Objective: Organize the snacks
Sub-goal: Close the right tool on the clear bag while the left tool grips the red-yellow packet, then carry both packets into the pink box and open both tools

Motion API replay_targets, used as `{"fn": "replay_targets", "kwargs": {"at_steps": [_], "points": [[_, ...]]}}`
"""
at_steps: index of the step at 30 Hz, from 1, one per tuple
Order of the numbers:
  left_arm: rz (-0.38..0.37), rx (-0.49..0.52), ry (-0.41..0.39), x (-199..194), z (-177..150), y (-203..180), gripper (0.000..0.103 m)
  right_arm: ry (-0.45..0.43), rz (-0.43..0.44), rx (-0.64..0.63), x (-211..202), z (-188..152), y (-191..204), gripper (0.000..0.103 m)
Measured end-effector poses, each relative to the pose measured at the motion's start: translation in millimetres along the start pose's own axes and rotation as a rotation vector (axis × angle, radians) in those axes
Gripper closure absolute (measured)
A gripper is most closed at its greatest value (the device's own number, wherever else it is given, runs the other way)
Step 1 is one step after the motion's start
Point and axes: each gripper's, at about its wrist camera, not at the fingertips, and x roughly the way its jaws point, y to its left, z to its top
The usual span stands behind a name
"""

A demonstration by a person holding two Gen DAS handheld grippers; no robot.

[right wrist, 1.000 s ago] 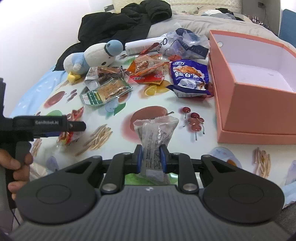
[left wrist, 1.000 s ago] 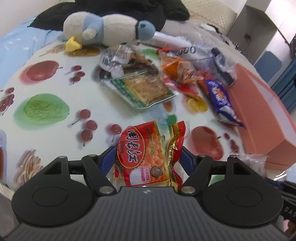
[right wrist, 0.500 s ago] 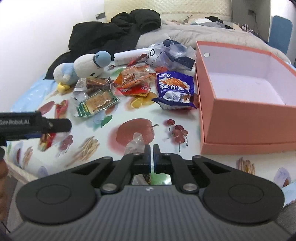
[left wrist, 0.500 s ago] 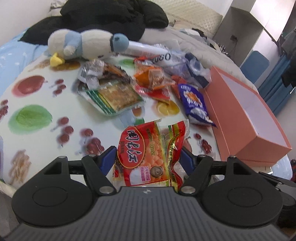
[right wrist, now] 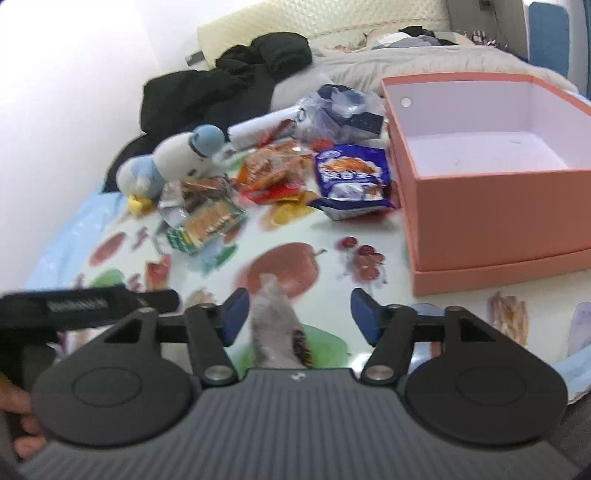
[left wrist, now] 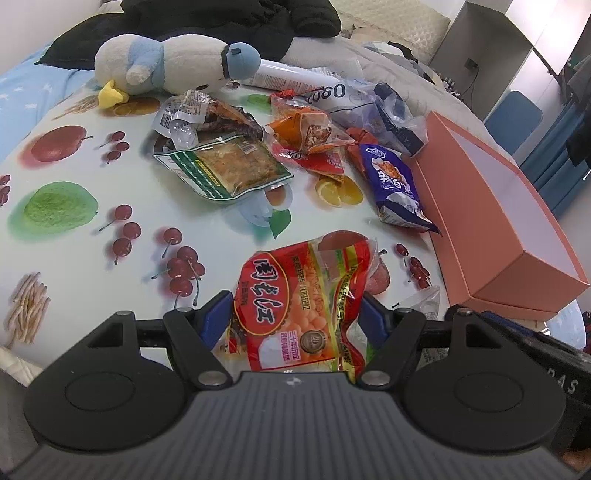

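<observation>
Left gripper [left wrist: 297, 317] clamped on red snack bag [left wrist: 301, 306], 2 blue pads pressing its 2 sides, bag held above fruit-print tablecloth [left wrist: 74, 236]

Right gripper [right wrist: 295, 317] with jaws wide apart; clear wrapped snack [right wrist: 277, 332] between the fingers, touching neither blue pad as far as visible, picture here blurred

Pink box [right wrist: 491, 177] standing open on the right part of the cloth, inside white and bare, also visible from the left camera [left wrist: 495, 221]

Blue snack bag [left wrist: 395, 184] lying just beside the box wall, seen too in the right view [right wrist: 351, 181]. Further left, orange and red packets [left wrist: 310, 140] in a small heap, then green-edged cracker pack [left wrist: 225, 166], partly under a crumpled foil wrapper [left wrist: 199, 114]

White tube [left wrist: 295, 79] and a transparent plastic bag [left wrist: 384, 110] lying behind the packets

Plush penguin [left wrist: 166, 64] lying on its side at the far edge of the cloth, black jacket [left wrist: 221, 18] behind it

Left gripper body crossing the lower left of the right view [right wrist: 77, 306], with part of a hand [right wrist: 18, 417] under it
</observation>
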Motion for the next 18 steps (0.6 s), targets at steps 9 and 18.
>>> {"fn": "replay_targets", "kwargs": {"at_steps": [9,18], "points": [[0.014,0.004,0.007,-1.6,-4.5,2.2,0.027,0.097,-0.012,-0.082,31.1,-18.8,18.0,0.035],[0.012,0.007,0.001,-19.3,-4.2,-3.4,0.027,0.123,-0.076,-0.161,45.5,-26.7,22.5,0.069]]}}
